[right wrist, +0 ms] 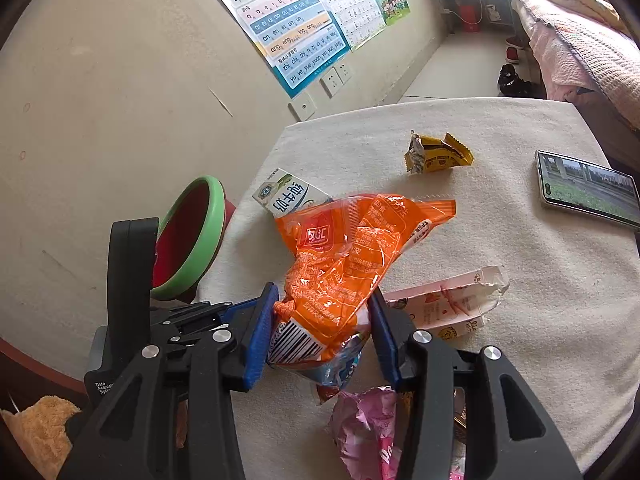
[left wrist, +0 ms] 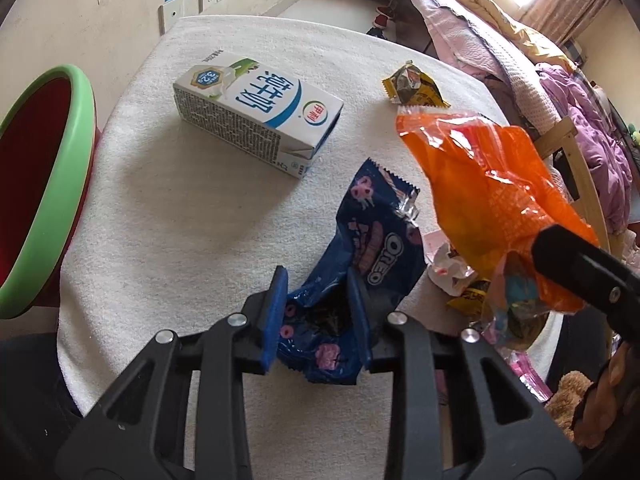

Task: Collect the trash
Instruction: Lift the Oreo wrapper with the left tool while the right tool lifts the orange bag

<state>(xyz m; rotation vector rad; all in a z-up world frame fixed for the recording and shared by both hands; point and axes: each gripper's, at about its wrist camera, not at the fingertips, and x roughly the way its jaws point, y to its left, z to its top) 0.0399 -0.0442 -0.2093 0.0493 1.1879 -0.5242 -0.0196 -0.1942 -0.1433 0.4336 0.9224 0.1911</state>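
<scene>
My left gripper has its blue pads either side of a blue Oreo wrapper lying on the white-clothed table, jaws partly closed around it. My right gripper is shut on an orange snack bag and holds it raised above the table; the bag also shows in the left wrist view. A white and blue milk carton lies on its side mid-table. A yellow wrapper lies farther back. A red bin with a green rim stands left of the table.
A pink carton and a pink wrapper lie near the right gripper. A phone lies at the table's right edge. A bed with piled bedding is to the right. A wall with posters is behind.
</scene>
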